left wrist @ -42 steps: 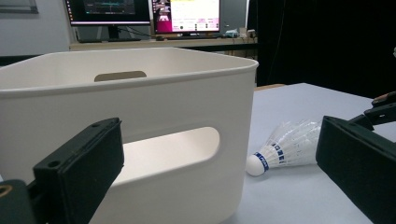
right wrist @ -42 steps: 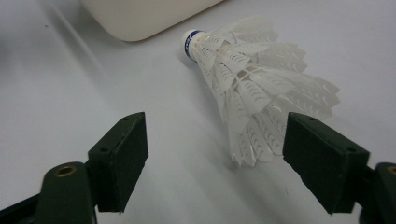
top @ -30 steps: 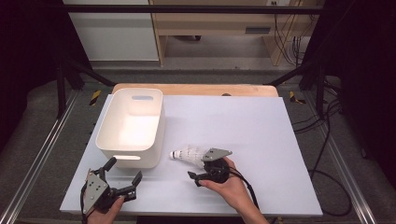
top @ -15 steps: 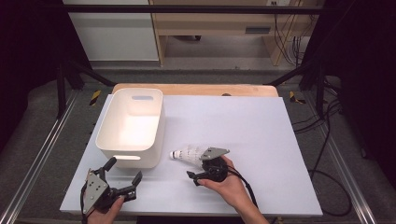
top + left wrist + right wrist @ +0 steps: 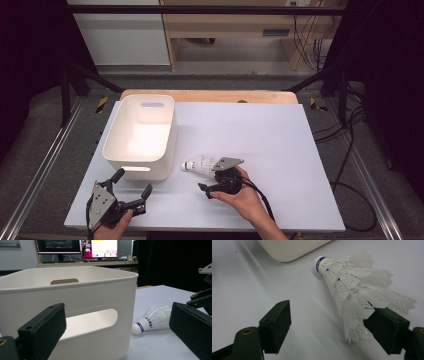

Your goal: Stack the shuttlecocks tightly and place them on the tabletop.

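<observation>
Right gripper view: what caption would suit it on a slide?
Open claw at a shuttlecock lying on the white table, one pad by its feathers, bin corner behind.

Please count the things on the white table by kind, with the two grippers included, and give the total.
Bin: 1
Shuttlecock: 1
Grippers: 2, left gripper, right gripper
Total: 4

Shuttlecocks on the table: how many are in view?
1. The shuttlecock lies on its side on the white table, just right of the white bin, its feather skirt by the right gripper, whose jaws stand open. The bin looks empty inside.
</observation>
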Available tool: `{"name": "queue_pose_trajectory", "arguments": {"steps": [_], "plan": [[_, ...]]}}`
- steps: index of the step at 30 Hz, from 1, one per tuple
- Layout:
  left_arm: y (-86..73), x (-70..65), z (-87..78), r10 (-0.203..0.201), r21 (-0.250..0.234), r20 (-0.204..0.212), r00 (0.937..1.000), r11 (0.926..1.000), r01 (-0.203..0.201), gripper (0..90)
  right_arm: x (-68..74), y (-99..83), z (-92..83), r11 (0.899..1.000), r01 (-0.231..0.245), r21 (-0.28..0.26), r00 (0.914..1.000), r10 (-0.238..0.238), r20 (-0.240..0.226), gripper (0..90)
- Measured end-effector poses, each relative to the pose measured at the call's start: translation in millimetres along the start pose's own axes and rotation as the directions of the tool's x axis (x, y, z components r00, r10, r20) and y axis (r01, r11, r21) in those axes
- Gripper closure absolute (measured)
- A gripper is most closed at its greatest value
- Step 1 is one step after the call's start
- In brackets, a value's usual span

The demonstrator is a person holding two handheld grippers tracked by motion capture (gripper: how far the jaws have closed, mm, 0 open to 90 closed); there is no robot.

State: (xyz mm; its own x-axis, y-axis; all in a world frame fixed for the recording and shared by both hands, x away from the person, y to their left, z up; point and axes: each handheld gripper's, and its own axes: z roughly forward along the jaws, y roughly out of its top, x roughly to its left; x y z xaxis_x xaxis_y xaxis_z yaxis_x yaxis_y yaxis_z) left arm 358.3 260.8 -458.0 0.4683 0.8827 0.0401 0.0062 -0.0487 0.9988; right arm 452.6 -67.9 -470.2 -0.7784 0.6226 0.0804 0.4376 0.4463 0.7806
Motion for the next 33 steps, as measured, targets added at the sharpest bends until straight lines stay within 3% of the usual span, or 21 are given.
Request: {"name": "queue_pose_trajectory", "arguments": {"steps": [33], "plan": [[0.3, -0.3, 0.0, 0.000, -0.002, 0.001, 1.0000, 1.0000, 0.000, 1.0, -1.2, 4.4, 6.8, 1.000, 0.002, 0.008, 1.0000, -0.003, 0.008, 24.0]]}}
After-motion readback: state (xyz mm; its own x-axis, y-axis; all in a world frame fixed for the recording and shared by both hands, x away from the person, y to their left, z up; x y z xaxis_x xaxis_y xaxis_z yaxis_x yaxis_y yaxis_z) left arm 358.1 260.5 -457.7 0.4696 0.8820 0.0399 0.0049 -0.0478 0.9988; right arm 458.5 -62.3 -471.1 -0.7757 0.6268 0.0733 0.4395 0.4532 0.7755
